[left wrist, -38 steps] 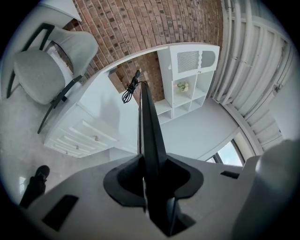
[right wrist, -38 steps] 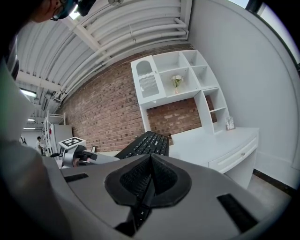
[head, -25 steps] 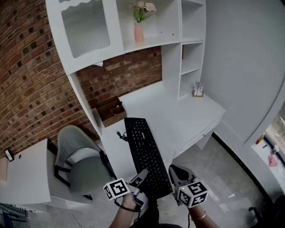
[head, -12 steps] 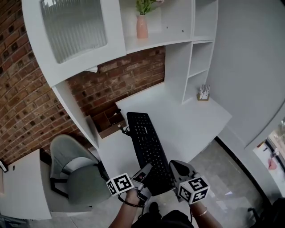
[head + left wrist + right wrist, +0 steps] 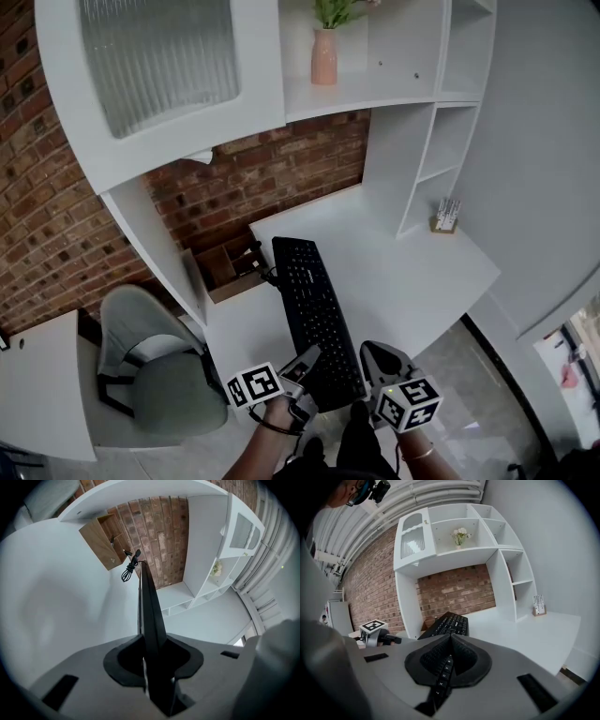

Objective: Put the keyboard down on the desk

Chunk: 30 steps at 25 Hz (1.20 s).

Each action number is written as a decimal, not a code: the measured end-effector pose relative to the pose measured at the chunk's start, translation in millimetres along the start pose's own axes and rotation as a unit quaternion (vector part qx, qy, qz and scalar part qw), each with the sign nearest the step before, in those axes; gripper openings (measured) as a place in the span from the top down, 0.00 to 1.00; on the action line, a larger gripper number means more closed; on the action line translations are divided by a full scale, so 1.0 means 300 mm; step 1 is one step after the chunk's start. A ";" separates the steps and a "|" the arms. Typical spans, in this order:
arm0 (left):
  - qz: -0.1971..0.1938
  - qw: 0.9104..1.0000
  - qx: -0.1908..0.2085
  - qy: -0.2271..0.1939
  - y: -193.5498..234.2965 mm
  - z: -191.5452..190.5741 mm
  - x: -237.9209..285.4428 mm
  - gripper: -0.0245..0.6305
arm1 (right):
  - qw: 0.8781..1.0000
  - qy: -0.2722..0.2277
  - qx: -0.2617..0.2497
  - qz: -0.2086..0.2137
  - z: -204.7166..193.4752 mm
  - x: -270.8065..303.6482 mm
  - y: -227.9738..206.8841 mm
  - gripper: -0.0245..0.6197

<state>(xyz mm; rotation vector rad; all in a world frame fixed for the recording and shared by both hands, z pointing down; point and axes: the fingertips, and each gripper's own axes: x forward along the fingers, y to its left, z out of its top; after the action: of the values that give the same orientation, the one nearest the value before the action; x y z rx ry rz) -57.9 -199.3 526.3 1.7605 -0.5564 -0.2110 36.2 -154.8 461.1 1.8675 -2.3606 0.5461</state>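
Both claws have carried the keyboard (image 5: 315,314) farther in over the white worktop (image 5: 422,272), and the shelves above loom closer than a second ago. The left claw (image 5: 307,364) pinches the keyboard's near left corner, edge-on between its jaws. The right claw (image 5: 368,362) pinches the near right corner across the keys. Ahead of the claws the keyboard runs to a coiled cable (image 5: 128,570), with a wooden box (image 5: 225,270) just left of it. Whether the keyboard touches the worktop cannot be told.
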 end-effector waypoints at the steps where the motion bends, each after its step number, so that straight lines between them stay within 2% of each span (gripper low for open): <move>1: 0.003 1.000 0.000 -0.002 0.005 0.008 0.017 0.79 | 1.000 0.001 0.000 0.003 0.005 0.016 -0.015 0.95; 16: 0.051 0.996 -0.018 -0.064 0.058 0.087 0.326 0.79 | 0.996 0.023 -0.015 0.080 0.106 0.230 -0.311 0.95; 21: 0.063 0.995 -0.024 -0.080 0.081 0.111 0.423 0.79 | 0.993 0.037 -0.017 0.111 0.119 0.300 -0.372 0.95; 30: 0.078 0.992 -0.036 -0.092 0.130 0.148 0.556 0.79 | 0.988 0.056 -0.019 0.141 0.123 0.396 -0.462 0.95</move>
<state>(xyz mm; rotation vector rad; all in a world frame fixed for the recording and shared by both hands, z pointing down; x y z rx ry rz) 58.1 -323.3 576.3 1.6282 -0.8065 -0.2836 144.2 -303.4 491.2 1.4538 -2.5547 0.6055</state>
